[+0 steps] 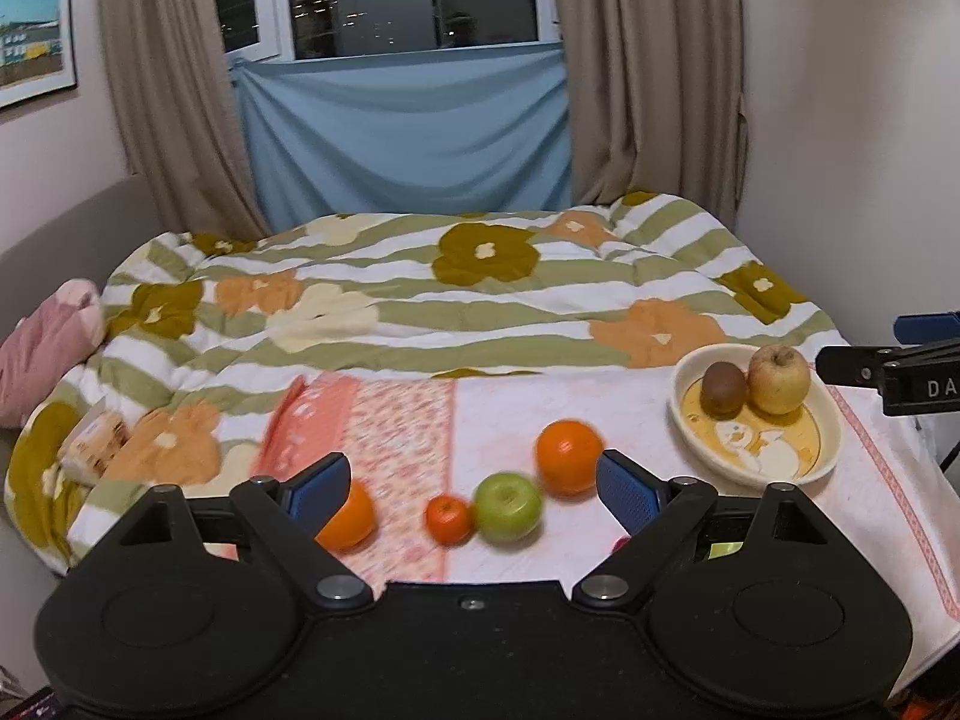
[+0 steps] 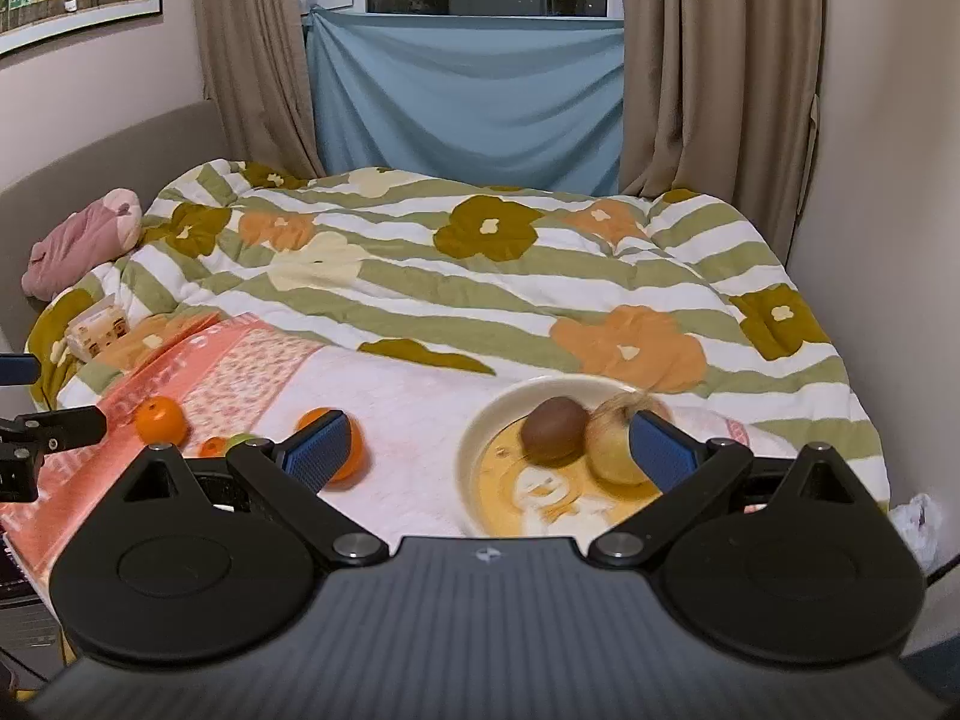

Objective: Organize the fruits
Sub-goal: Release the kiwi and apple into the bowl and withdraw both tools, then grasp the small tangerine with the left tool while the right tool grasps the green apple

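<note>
- Left claw (image 1: 474, 489) open, empty; green apple (image 1: 509, 507) just ahead.
- Right claw (image 2: 489, 450) open, empty above bowl (image 2: 480, 450).
- Likely next: pick up apple, carry to bowl.

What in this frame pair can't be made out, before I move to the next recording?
- Left wrist view: a pink thing beside the left gripper is mostly hidden by its finger.
- Left wrist view: the near orange is half covered by the other finger.
- Right wrist view: the yellow apple is blurred and partly behind the right gripper.
</note>
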The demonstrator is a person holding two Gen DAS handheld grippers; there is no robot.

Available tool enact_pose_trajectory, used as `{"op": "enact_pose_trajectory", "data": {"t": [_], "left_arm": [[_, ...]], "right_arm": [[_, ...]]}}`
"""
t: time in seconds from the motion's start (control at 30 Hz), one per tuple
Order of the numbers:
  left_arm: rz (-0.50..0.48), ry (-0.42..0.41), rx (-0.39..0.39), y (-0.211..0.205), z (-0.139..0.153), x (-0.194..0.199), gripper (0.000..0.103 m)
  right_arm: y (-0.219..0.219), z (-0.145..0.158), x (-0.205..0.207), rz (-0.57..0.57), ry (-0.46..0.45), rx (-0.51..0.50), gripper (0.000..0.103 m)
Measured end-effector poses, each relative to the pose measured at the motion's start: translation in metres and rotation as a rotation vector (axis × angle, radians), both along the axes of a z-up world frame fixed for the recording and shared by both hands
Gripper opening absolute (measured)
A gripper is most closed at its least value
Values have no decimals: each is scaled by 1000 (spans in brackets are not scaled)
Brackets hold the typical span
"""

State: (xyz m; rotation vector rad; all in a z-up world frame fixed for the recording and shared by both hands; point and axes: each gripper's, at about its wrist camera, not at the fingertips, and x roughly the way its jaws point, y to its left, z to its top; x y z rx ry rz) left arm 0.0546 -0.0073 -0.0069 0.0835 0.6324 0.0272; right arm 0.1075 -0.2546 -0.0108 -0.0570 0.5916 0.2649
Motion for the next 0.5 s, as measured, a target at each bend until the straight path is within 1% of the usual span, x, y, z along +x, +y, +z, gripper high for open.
{"op": "enact_pose_trajectory", "data": {"t": [0.2, 0.37, 0.5], "left_arm": [[19, 7, 5, 35, -8, -28, 92], [29, 36, 10, 58, -27, -38, 92], [27, 68, -12, 70, -49, -41, 92]], "right_arm": [[36, -8, -33, -18, 25, 12, 103], [58, -25, -46, -44, 45, 11, 103], [69, -47, -54, -64, 54, -43, 103]]}}
